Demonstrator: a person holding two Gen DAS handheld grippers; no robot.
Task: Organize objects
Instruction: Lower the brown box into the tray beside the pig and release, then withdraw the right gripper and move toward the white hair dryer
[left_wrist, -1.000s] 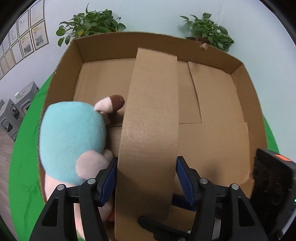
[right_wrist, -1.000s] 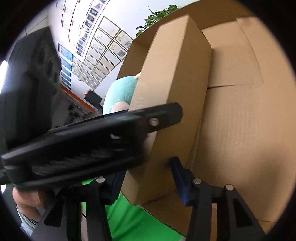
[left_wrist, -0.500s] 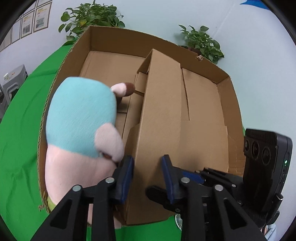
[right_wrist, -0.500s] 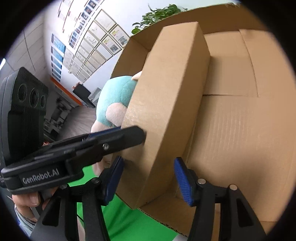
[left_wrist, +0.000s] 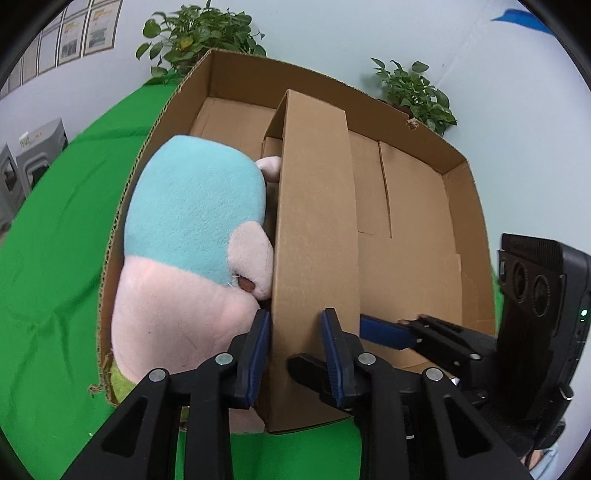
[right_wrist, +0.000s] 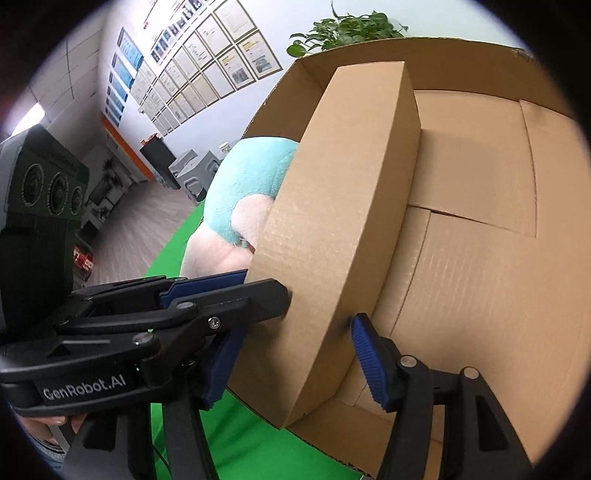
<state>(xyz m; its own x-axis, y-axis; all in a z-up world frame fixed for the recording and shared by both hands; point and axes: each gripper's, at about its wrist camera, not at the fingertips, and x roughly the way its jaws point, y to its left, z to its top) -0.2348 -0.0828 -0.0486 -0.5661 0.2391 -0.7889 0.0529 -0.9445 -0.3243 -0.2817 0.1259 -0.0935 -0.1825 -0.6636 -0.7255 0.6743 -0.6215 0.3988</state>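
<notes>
A narrow flat cardboard box (left_wrist: 314, 229) stands on edge inside a big open carton (left_wrist: 458, 158), with a teal and pink plush toy (left_wrist: 192, 221) squeezed between it and the carton's left wall. My left gripper (left_wrist: 295, 354) is shut on the narrow box's near end, one pad on each face. In the right wrist view my right gripper (right_wrist: 295, 365) straddles the same end of the narrow box (right_wrist: 343, 206) lower down. Its jaws are opening, and the pads stand off the cardboard. The left gripper (right_wrist: 266, 291) reaches in from the left, in front of the plush toy (right_wrist: 255, 173).
The carton (right_wrist: 280, 85) sits on a green cloth (left_wrist: 55, 258). Two potted plants (left_wrist: 199, 33) stand behind it against the pale wall. Grey cabinets (left_wrist: 33, 147) are at far left. The right half of the carton holds only flat cardboard flaps (left_wrist: 413, 221).
My left jaws went from wide apart to closed on the narrow box's end, and that hand swung sideways. My right jaws have widened away from the box.
</notes>
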